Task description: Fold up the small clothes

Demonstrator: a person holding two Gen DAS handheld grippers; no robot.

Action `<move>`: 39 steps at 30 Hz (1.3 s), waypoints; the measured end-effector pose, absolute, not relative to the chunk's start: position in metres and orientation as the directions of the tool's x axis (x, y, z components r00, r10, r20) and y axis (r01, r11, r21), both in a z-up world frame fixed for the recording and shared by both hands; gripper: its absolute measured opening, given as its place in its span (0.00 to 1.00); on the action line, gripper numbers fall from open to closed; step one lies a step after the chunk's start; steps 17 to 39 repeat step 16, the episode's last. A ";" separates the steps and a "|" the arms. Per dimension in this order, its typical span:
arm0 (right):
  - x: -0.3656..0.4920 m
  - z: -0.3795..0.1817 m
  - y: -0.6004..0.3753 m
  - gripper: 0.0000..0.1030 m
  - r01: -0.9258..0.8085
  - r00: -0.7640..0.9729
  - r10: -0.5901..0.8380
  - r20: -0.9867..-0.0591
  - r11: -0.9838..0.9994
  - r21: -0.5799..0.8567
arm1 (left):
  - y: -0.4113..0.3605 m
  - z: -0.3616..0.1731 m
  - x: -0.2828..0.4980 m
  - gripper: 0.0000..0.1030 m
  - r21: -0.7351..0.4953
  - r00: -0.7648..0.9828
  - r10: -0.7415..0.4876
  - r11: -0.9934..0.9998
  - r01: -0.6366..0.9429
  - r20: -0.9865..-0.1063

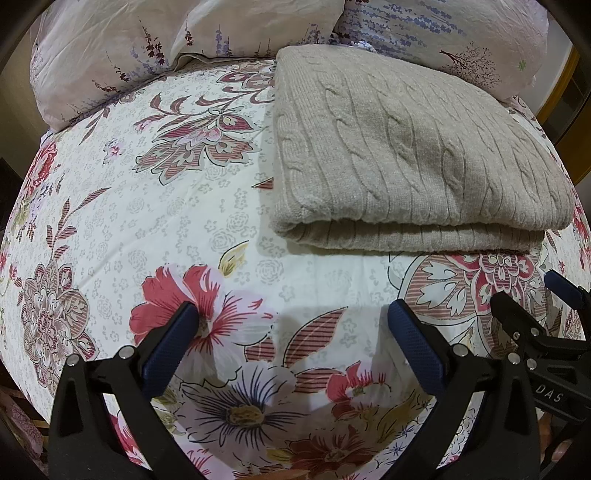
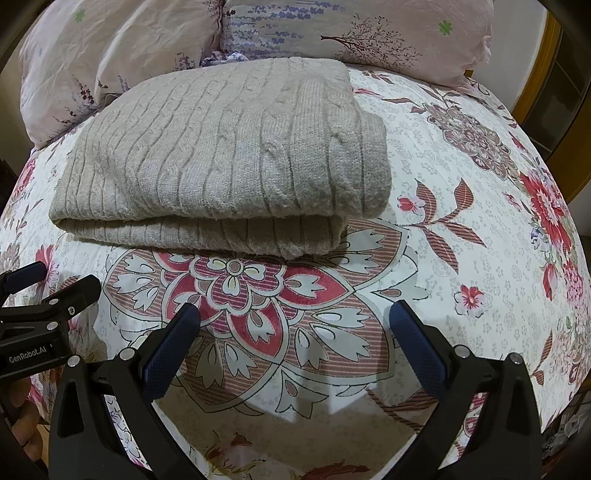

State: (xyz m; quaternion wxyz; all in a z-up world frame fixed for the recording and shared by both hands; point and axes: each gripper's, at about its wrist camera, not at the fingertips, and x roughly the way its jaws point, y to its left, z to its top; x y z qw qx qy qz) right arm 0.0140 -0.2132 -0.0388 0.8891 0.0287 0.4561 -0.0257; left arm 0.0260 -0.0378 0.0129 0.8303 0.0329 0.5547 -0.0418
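Observation:
A beige cable-knit sweater [image 1: 417, 155] lies folded in a thick rectangle on the floral bedspread [image 1: 147, 206]; in the right wrist view the sweater [image 2: 229, 155] sits ahead and to the left. My left gripper [image 1: 291, 317] is open and empty, hovering over the bedspread short of the sweater's folded front edge. My right gripper [image 2: 295, 317] is open and empty over a large red flower print, also short of the sweater. Each gripper shows at the edge of the other's view: the right one [image 1: 535, 306] and the left one [image 2: 55, 291].
Pale pink pillows [image 1: 184, 40] with lavender print lie behind the sweater at the head of the bed; they also show in the right wrist view [image 2: 351, 33]. A yellow wooden frame [image 2: 546, 74] stands at the far right. The bedspread [image 2: 461, 184] spreads around the sweater.

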 end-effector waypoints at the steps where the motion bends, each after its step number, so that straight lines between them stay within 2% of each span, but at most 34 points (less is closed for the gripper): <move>1: 0.014 -0.039 -0.213 0.99 0.072 0.583 -0.020 -0.812 0.997 0.028 | -0.038 0.013 0.026 0.98 0.008 0.381 -0.033 0.994 0.106 -0.924; 39: 0.014 -0.039 -0.213 0.99 0.069 0.584 -0.019 -0.811 0.997 0.027 | -0.039 0.014 0.027 0.98 0.008 0.383 -0.034 0.994 0.107 -0.923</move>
